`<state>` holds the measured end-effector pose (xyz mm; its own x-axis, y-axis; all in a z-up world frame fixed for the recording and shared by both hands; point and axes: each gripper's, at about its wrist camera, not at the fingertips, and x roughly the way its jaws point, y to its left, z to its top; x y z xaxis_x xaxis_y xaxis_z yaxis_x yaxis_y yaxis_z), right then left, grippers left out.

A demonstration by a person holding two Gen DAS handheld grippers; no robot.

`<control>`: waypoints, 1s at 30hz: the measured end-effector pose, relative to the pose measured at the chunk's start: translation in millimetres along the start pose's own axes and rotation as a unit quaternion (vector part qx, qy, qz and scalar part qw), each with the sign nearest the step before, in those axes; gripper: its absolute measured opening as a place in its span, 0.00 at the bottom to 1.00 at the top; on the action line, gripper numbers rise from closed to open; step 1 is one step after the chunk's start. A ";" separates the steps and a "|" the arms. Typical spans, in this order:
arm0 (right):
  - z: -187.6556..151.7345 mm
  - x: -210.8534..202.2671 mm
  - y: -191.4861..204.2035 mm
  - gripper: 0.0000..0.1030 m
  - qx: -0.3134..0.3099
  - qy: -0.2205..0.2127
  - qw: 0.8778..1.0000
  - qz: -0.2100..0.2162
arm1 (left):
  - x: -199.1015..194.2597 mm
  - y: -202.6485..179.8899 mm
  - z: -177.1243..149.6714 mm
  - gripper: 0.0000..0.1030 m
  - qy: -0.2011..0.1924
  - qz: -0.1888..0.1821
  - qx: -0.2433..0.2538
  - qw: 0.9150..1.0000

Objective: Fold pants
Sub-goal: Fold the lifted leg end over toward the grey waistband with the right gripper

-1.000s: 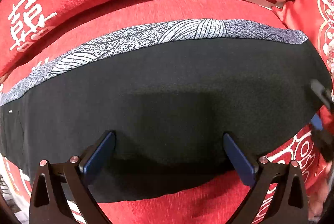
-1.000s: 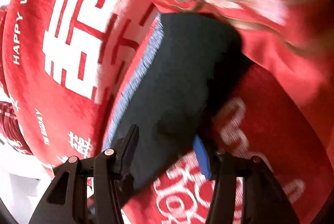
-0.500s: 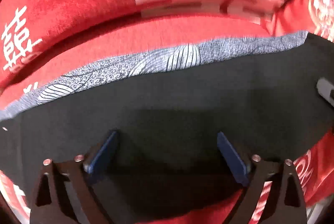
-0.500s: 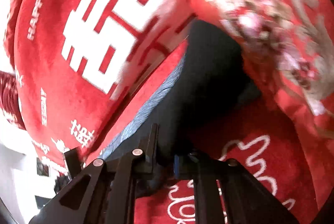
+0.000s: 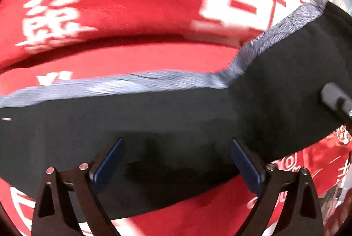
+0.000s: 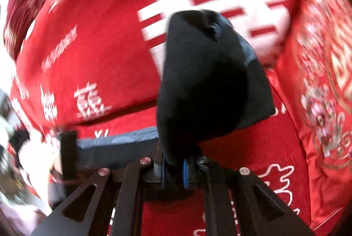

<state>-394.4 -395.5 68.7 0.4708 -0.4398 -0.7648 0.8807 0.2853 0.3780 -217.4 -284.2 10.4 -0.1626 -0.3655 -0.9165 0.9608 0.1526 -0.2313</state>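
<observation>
The black pants (image 5: pixel 167 117) with a grey patterned strip (image 5: pixel 123 83) along the far edge lie on a red cloth. My left gripper (image 5: pixel 176 161) is open, its blue pads (image 5: pixel 107 161) just over the near part of the pants. My right gripper (image 6: pixel 173 170) is shut on one end of the pants (image 6: pixel 204 86) and holds it lifted, the cloth bunched above the fingers. In the left wrist view that lifted end (image 5: pixel 297 64) rises at the right, and part of the right gripper (image 5: pixel 336 99) shows there.
The red cloth (image 5: pixel 123 2) with big white characters covers the seat and the backrest behind. A red embroidered cushion (image 6: pixel 325 82) stands at the right. Room clutter shows blurred at the far left of the right wrist view (image 6: pixel 13 161).
My right gripper has shut on the right end of the pants and lifted it up off the cloth. My left gripper has stayed open over the pants, shifting slightly.
</observation>
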 end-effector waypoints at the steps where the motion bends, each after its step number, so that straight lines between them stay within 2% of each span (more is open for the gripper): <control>1: -3.0 2.9 19.9 0.12 -0.022 0.005 1.000 -0.009 | -13.1 21.6 -2.5 0.94 -0.003 0.012 -0.002 1.000; 3: -11.8 12.4 56.1 0.12 -0.060 0.017 0.998 -0.022 | -31.7 56.2 -8.5 0.94 -0.006 0.031 -0.010 0.999; 6: -31.6 41.6 114.5 0.18 -0.117 0.045 0.991 -0.039 | -49.8 114.9 -18.4 0.94 -0.011 0.062 -0.025 0.998; 8: -50.7 68.1 149.2 0.25 -0.158 0.068 0.984 -0.054 | -56.0 150.6 -28.7 0.94 -0.008 0.091 -0.037 0.995; 10: -78.0 99.4 182.8 0.31 -0.217 0.102 0.967 -0.085 | -59.0 181.2 -40.4 0.94 -0.003 0.108 -0.054 0.993; 11: -98.8 119.1 201.0 0.32 -0.265 0.126 0.948 -0.121 | -59.7 195.2 -45.7 0.94 0.001 0.117 -0.062 0.991; 13: -127.6 132.1 217.2 0.35 -0.329 0.141 0.919 -0.167 | -55.5 216.6 -51.1 0.94 0.010 0.126 -0.068 0.990; 14: -135.4 128.9 221.9 0.41 -0.347 0.136 0.912 -0.173 | -55.1 222.8 -55.7 0.94 0.014 0.128 -0.067 0.989; 15: -135.9 119.0 222.9 0.45 -0.341 0.130 0.918 -0.158 | -55.8 227.4 -58.9 0.94 0.016 0.126 -0.065 0.990; 16: -132.1 109.0 220.5 0.48 -0.319 0.132 0.929 -0.134 | -56.0 227.4 -60.5 0.94 0.019 0.121 -0.061 0.991; 18: -116.2 89.3 202.3 0.49 -0.219 0.157 0.962 -0.030 | -52.2 221.9 -57.8 0.94 0.022 0.099 -0.056 0.993; 20: -103.6 80.2 172.7 0.49 -0.098 0.173 0.980 0.029 | -50.5 206.3 -45.9 0.94 0.019 0.057 -0.049 0.997; 21: -100.9 79.1 153.2 0.49 -0.025 0.178 0.982 0.052 | -51.2 199.5 -40.7 0.94 0.016 0.040 -0.044 0.998; 22: -97.3 79.4 129.7 0.49 0.051 0.178 0.980 0.072 | -51.3 188.6 -34.3 0.94 0.013 0.021 -0.035 0.999; 23: -96.3 81.2 108.2 0.49 0.121 0.174 0.973 0.095 | -50.4 179.0 -29.0 0.94 0.012 0.007 -0.028 1.000; 25: -95.2 89.9 78.1 0.49 0.220 0.170 0.952 0.127 | -42.9 156.7 -17.1 0.94 0.018 -0.029 -0.010 0.999; 27: -96.4 99.1 59.8 0.49 0.279 0.171 0.934 0.144 | -30.3 140.9 -8.0 0.94 0.033 -0.047 0.006 0.998; 30: -108.5 108.7 41.6 0.49 0.343 0.177 0.908 0.166 | -8.4 118.9 -2.6 0.93 0.058 -0.045 0.022 0.997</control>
<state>-312.3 -339.0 -55.3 0.7761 -0.0912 -0.6240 0.5766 -0.2980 0.7608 -102.4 -260.6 -10.2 -0.2710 -0.2664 -0.9250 0.9498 0.0820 -0.3019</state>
